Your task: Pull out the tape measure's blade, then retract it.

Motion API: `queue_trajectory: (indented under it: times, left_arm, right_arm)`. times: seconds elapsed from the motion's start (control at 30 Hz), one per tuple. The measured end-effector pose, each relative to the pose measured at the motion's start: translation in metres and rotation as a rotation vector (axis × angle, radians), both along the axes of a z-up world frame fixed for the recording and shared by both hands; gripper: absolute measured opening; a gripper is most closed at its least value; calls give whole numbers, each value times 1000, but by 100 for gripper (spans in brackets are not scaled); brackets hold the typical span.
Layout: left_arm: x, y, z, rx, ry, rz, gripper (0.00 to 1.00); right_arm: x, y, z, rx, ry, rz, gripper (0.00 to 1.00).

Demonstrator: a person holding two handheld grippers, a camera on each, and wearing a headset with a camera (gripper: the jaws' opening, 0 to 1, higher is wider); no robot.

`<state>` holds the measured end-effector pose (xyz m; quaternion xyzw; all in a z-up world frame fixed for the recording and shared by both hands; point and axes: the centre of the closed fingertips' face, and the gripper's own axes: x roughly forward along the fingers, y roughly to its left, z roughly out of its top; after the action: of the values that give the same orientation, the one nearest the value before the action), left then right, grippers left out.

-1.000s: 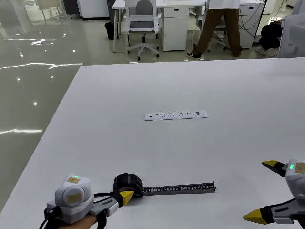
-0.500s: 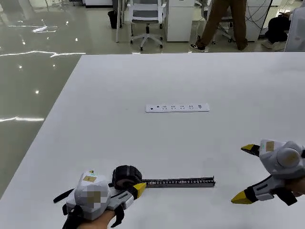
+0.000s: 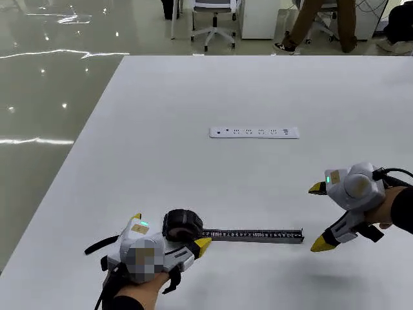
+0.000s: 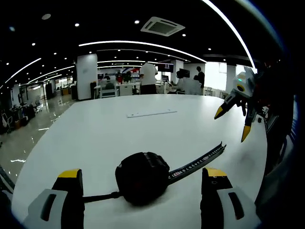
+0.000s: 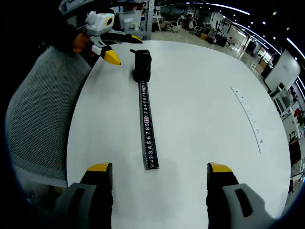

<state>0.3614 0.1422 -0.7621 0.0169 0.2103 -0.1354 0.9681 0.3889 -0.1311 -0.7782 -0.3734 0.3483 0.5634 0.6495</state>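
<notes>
Head view first: the tape measure (image 3: pixel 182 225), a chunky round black case, sits on the plain white table (image 3: pixel 193 97) with its dark blade (image 3: pixel 255 235) lying flat and extended off to one side. The left gripper (image 3: pixel 170 230) has its yellow-tipped claw spread wide either side of the case. The right gripper (image 3: pixel 318 217) hangs just past the blade's far end, claw spread too, gripping nothing. A flat white power strip (image 3: pixel 254 132) lies well beyond the tape measure. The left gripper view adds what the head view can't: the case's ribbed, rubbery-looking shell sits in the gap between the jaws with table showing on each side, and a thin black cord (image 4: pixel 97 196) trails off it. The right gripper view looks straight down the blade toward the case, and here the white numbers are actually readable. The blade's tip lines up with the gap between the spread jaws, not touching them.
</notes>
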Motion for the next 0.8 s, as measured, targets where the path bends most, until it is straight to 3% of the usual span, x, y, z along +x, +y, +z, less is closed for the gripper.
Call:
queue_trajectory:
  times: [0.17,0.3,0.47,0.8]
  left_arm:
    - [1,3,1,-14,-6,12,100]
    - [0,1,0,-18,-2,4,100]
    - [0,0,-2,-21,4,4,100]
    - [0,1,-6,-36,20,10,100]
  right_arm:
    - [-11,1,-15,-51,42,59,59]
    - [-13,-1,-31,-66,83,62,43]
    - [-13,-6,-46,-89,134,54,34]
    - [-11,-5,-60,-122,145,66,19]
